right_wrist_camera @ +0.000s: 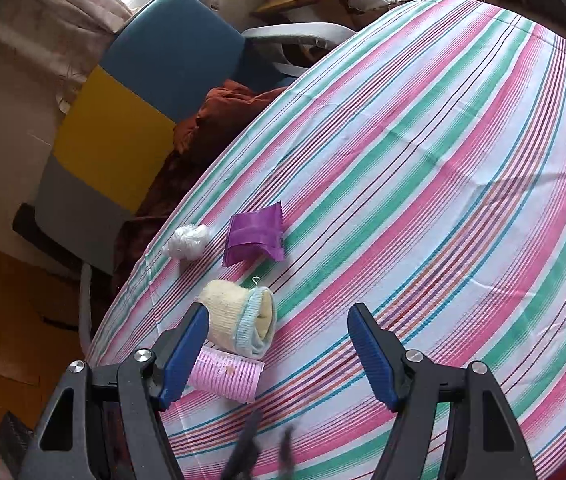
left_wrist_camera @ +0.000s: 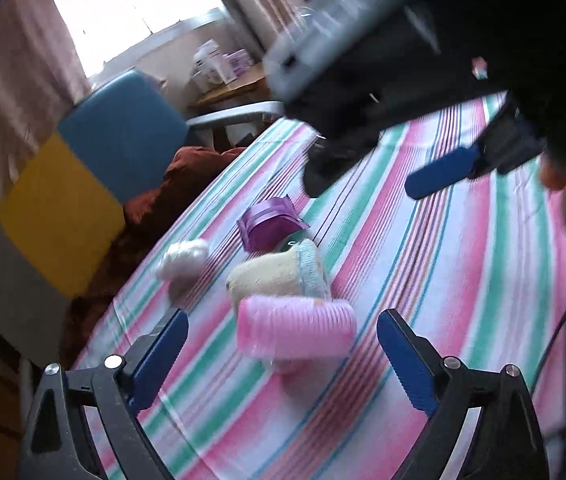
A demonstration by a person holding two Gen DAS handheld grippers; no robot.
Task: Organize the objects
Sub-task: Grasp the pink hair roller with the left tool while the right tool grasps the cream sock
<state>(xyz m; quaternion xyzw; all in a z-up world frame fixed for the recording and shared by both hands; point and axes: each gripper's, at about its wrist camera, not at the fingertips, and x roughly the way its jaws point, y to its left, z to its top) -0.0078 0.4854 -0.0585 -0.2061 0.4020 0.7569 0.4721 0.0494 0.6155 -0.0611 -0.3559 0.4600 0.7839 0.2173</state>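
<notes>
Left wrist view: your left gripper (left_wrist_camera: pixel 283 354) hangs over a desk covered in a striped cloth (left_wrist_camera: pixel 443 280), its jaws spread wide and holding nothing. A pink roller (left_wrist_camera: pixel 297 332) lies on its side on the cloth, in line with the gap between the blue pads but not touched by them. Just beyond the roller sits a rolled cream sock (left_wrist_camera: pixel 279 274), touching it. Past the sock lies a purple packet (left_wrist_camera: pixel 269 226), and to the packet's left a white ball (left_wrist_camera: pixel 185 260). Your right gripper (left_wrist_camera: pixel 439 176) shows blurred at upper right, above the cloth.

Right wrist view: your right gripper (right_wrist_camera: pixel 279 354) has its jaws open and empty. The roller (right_wrist_camera: pixel 225 378) lies beside the left pad, partly hidden behind it; whether they touch is unclear. The sock (right_wrist_camera: pixel 239 318), packet (right_wrist_camera: pixel 255 236) and ball (right_wrist_camera: pixel 187 240) lie farther off, near the cloth's (right_wrist_camera: pixel 443 160) left edge.
</notes>
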